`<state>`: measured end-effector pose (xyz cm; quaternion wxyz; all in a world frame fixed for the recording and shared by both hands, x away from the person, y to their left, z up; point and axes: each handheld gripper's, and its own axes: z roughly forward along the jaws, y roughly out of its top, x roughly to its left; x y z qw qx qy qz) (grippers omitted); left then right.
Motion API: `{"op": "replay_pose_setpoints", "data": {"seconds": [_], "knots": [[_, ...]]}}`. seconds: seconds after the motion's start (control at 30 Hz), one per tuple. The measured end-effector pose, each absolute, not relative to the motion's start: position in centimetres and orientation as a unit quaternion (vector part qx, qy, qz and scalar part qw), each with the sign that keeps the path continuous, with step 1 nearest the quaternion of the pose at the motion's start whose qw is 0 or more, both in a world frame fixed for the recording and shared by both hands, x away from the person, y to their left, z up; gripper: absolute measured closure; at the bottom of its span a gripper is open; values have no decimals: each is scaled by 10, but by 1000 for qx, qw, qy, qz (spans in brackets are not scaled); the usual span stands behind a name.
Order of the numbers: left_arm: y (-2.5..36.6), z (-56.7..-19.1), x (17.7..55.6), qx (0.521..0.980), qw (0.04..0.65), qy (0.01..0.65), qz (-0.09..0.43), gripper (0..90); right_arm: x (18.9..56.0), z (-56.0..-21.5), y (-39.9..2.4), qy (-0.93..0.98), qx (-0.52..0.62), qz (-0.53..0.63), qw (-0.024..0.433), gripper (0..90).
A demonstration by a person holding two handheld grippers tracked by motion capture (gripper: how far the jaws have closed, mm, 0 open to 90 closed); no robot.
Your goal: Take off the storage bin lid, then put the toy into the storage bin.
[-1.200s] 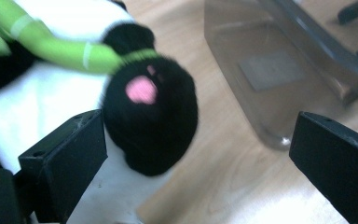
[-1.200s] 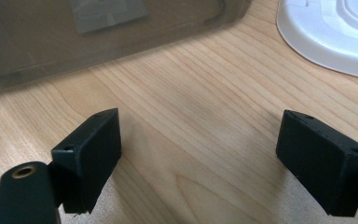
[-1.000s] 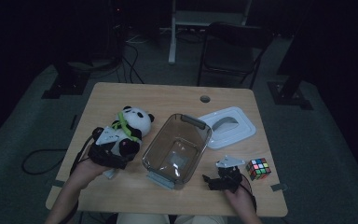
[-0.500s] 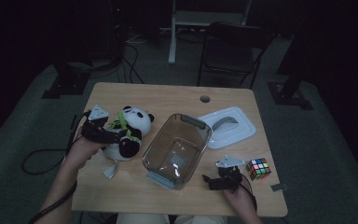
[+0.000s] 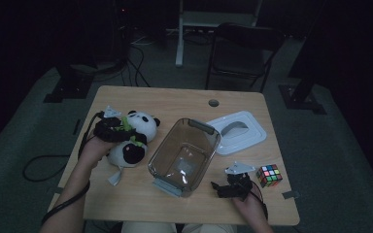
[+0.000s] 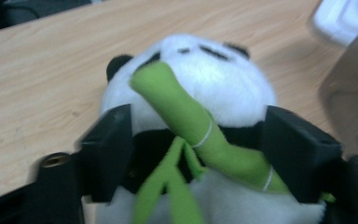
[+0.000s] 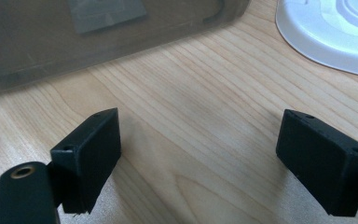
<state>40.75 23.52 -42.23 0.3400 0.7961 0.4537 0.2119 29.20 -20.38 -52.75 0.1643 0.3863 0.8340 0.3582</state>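
Plush panda (image 5: 133, 138) lies on the tabletop (image 5: 175, 104) left of the bin (image 5: 187, 153); left hand-held gripper (image 6: 191, 154) has just been closing, its jaws now pressing the neck; grasp step; next, lift it over the rim; right hand-held gripper (image 7: 200, 158) gapes empty.

Wooden table (image 5: 175, 104), panda plush (image 5: 133, 138), clear bin (image 5: 184, 155), white lid (image 5: 238, 132), puzzle cube (image 5: 269, 174)

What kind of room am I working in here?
Likely a dim lab or recording space, not a home: one wooden table stands on grey carpet, with loose floor cables, dark equipment stands and an empty chair behind it.
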Motion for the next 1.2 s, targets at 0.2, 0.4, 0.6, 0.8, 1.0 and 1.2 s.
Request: {"op": "replay_pose_setpoints", "data": {"seconds": [0.2, 0.4, 0.6, 0.8, 1.0, 1.2], "knots": [[234, -430, 406, 796, 328, 458, 221, 517, 292, -528, -204, 834, 386, 358, 164, 134], [234, -435, 403, 795, 326, 457, 228, 685, 292, -528, -204, 834, 386, 358, 164, 134], [236, -432, 402, 782, 341, 470, 225, 729, 291, -527, -205, 833, 388, 359, 163, 133], [238, -427, 402, 773, 353, 479, 218, 743, 290, -527, -198, 835, 383, 362, 161, 134], [244, -420, 401, 765, 374, 488, 190, 747, 289, -525, -188, 827, 381, 383, 153, 134], [251, -409, 397, 757, 389, 491, 186, 748, 283, -523, -180, 814, 388, 405, 152, 134]]}}
